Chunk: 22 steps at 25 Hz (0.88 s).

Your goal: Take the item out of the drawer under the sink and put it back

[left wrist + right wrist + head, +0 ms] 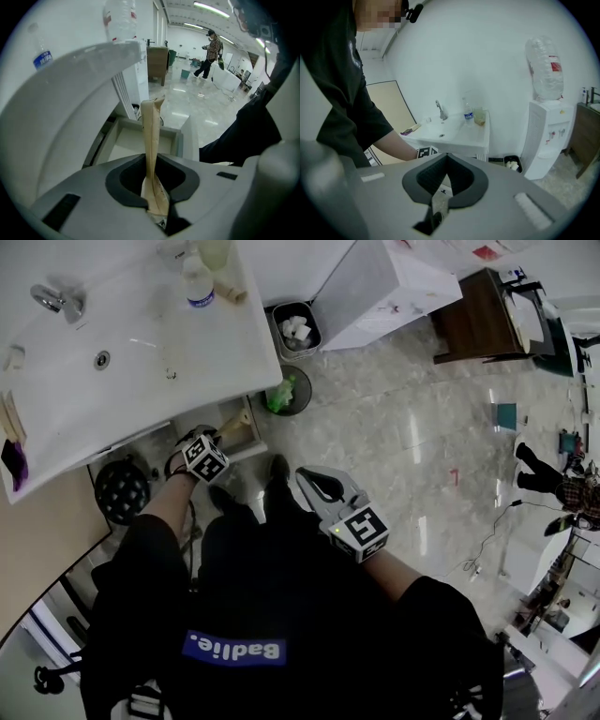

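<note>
Left tongs (153,197) clamped on tan paper packet (151,136) over open drawer (123,137) at 12 o'clock under sink (141,343), right tongs (439,202) closed empty; likely put-back, next lower, release.

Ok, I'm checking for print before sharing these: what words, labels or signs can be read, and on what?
"Badlie." on the blue patch on the shirt, seen upside down.
Bottle label, blue: too small to read.
Jug label, red: too blurred.
Packet: edge marks unreadable.
Cubes: square patterns, no words.
</note>
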Tool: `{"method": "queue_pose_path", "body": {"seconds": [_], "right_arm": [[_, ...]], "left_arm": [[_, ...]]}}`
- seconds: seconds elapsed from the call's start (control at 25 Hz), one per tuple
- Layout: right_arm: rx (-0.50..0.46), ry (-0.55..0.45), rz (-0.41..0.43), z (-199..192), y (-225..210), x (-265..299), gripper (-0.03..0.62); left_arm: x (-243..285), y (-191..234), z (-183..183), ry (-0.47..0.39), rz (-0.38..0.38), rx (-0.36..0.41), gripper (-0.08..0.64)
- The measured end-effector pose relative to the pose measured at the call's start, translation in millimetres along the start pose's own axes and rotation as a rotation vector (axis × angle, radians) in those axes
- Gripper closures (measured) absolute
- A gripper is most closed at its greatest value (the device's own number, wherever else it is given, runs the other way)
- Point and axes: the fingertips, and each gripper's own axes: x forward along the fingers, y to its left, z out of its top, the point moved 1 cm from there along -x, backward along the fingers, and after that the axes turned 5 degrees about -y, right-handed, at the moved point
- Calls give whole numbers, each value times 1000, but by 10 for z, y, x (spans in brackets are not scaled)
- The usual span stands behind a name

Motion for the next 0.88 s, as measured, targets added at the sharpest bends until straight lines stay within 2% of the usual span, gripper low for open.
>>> {"method": "queue_pose_path", "body": {"seconds": [0.24,0.6,0.88], "right_arm": [[29,37,-39,-160,-145,-81,600],[24,87,-70,-267,-283,-181,600],[75,97,-81,-395,-365,-174,600]], "left_arm": [[362,92,-238,90,-6,19,497],[763,202,-427,146,-21,47,497],[1015,273,-504,166,-8,-8,497]]}}
